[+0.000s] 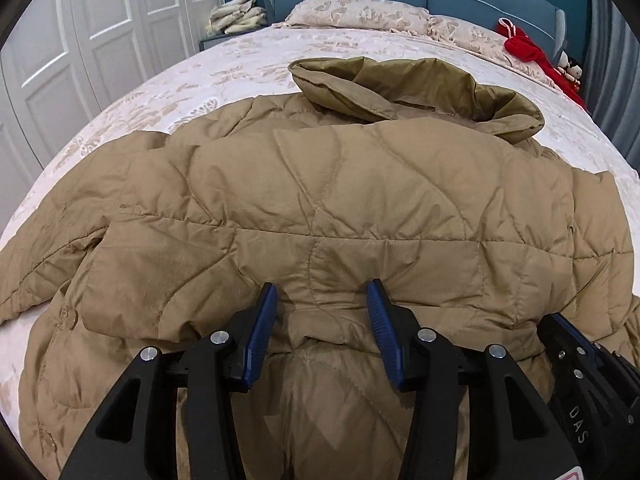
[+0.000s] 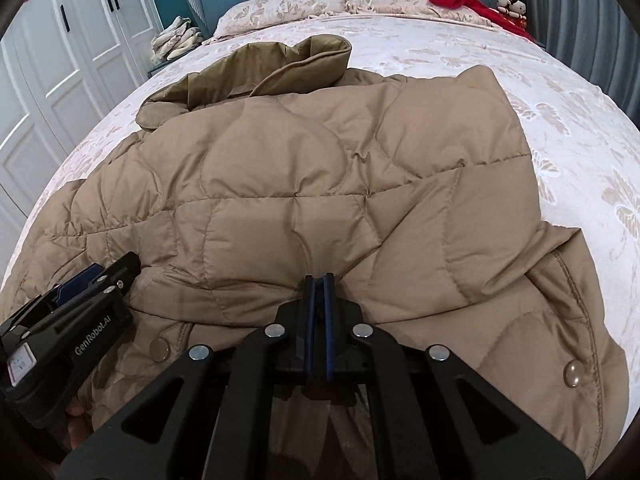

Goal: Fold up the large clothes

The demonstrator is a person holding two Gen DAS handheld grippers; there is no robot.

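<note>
Step in hand, as I read it: the fold of the coat's lower part up over its body, being laid down now. The tan quilted coat (image 1: 320, 200) lies spread across the middle of the bed (image 1: 224, 68), collar (image 1: 400, 92) toward the pillows (image 1: 360, 12) at the head edge, a sleeve trailing toward the left edge. Near hem edge is doubled over just in front of both tools.

Left gripper (image 1: 322, 308): jaws apart, about halfway, blue pads (image 1: 264, 332) either side of a puffed ridge of fabric. Pads don't look pressed on it, so I'd call it open and not holding. Tips sit right at the folded edge, low on the coat.

Right gripper (image 2: 319, 280): jaws together, pads closed flat against each other. Tips are at the fold crease, touching or just above the cloth; cannot tell if a thin layer is pinched between them. Nothing visibly held.

The two tools are close side by side at the near edge of the bed, left one showing in the right wrist view at lower left.

Next move, my guess: clear both tools off the fold and check it stays. The down fill is springy, so the fold may rebound. Then go for the sleeve on the left side and the side panel on the right, which overhangs past the snap buttons (image 2: 573, 374), and bring them inward.
</note>
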